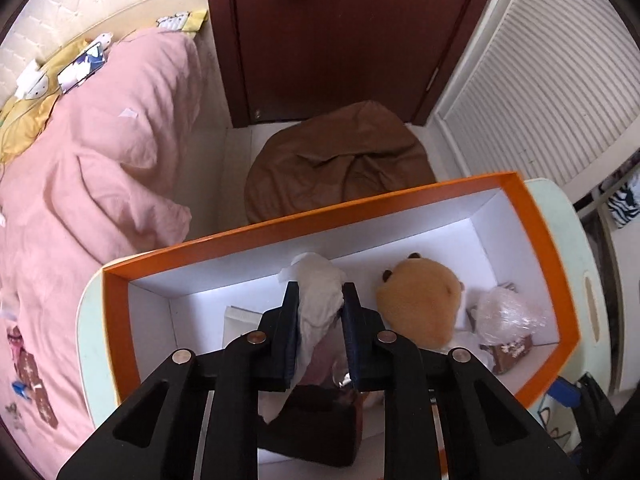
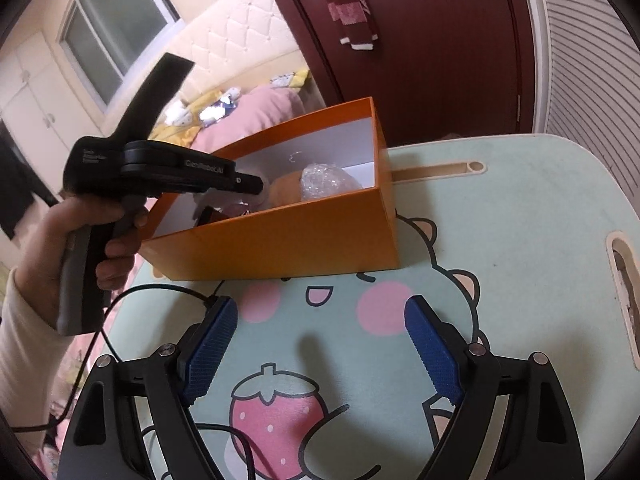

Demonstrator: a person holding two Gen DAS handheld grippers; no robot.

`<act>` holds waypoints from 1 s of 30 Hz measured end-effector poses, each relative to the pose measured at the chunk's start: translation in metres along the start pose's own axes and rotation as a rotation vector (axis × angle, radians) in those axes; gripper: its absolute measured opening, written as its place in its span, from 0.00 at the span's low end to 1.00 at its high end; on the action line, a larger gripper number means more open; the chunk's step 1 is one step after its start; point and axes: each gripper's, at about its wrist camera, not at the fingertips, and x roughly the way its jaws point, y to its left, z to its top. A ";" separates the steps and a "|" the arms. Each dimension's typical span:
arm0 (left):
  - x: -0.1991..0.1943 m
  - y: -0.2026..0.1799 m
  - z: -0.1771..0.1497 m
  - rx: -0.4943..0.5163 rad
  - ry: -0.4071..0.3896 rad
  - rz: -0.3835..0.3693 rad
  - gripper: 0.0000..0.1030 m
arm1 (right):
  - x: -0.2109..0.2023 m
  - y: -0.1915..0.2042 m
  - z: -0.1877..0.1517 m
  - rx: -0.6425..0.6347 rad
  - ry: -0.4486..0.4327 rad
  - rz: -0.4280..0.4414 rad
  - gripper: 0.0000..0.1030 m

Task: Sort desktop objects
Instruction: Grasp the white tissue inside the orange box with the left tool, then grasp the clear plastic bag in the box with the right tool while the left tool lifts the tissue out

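Left tongs [image 1: 320, 304] pinch the white tissue [image 1: 320, 292] over the orange box [image 1: 536, 236]; I'd release low inside, right tongs [image 2: 320, 340] spread above the tabletop [image 2: 520, 208].

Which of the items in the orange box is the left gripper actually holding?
The crumpled white cloth: the left gripper has its jaws shut on it above the orange cardboard box. The brown plush toy and clear crinkled plastic bag lie loose on the box floor.
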 end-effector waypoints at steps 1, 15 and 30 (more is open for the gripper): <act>-0.008 -0.001 -0.001 -0.001 -0.024 -0.009 0.20 | 0.000 -0.001 0.001 0.005 0.001 0.002 0.82; -0.124 0.005 -0.114 -0.001 -0.235 -0.160 0.21 | -0.015 0.010 0.031 -0.129 0.027 0.032 0.54; -0.074 0.000 -0.160 -0.042 -0.182 -0.089 0.26 | 0.065 0.058 0.111 -0.592 0.444 -0.100 0.36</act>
